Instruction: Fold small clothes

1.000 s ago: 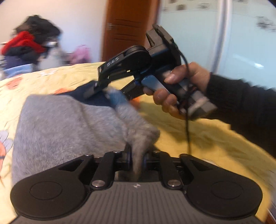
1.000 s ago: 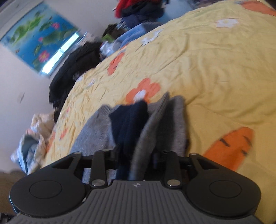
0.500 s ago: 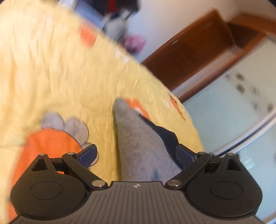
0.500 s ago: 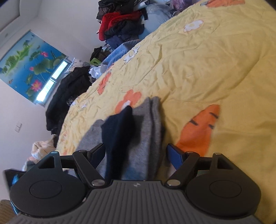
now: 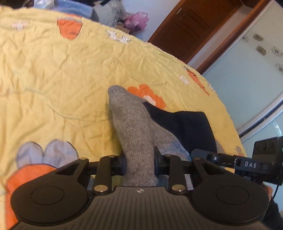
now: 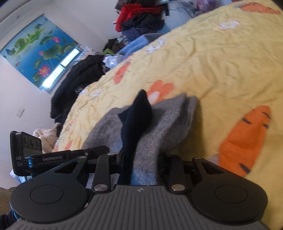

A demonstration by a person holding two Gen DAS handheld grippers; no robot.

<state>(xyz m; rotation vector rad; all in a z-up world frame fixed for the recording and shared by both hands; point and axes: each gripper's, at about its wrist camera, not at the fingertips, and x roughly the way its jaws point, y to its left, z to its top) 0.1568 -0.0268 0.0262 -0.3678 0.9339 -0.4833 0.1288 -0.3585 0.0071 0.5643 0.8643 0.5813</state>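
A small grey knit garment point(image 5: 130, 120) with a navy part point(image 5: 191, 127) lies folded on the yellow bed cover point(image 5: 70, 70). My left gripper point(image 5: 139, 159) is closing, and its pads pinch a raised ridge of the grey fabric. In the right wrist view my right gripper point(image 6: 141, 157) is closing too, with the navy layer point(image 6: 138, 115) and the grey layer point(image 6: 168, 123) pressed together between its pads. The two tools sit side by side at the garment's near edge. The right tool's camera block point(image 5: 267, 146) shows at the right, and the left tool's block point(image 6: 26, 141) at the left.
The bed cover carries orange carrot and flower prints point(image 6: 245, 139). Heaps of clothes point(image 6: 141, 16) and dark garments point(image 6: 77, 79) lie past the far edge of the bed. A brown door point(image 5: 185, 26) and a frosted sliding door point(image 5: 247, 88) stand beyond the bed.
Both grippers let go, opened wide over the folded garment, then closed on it again. The left one swung round and rolled; the right one shifted a little along the garment.
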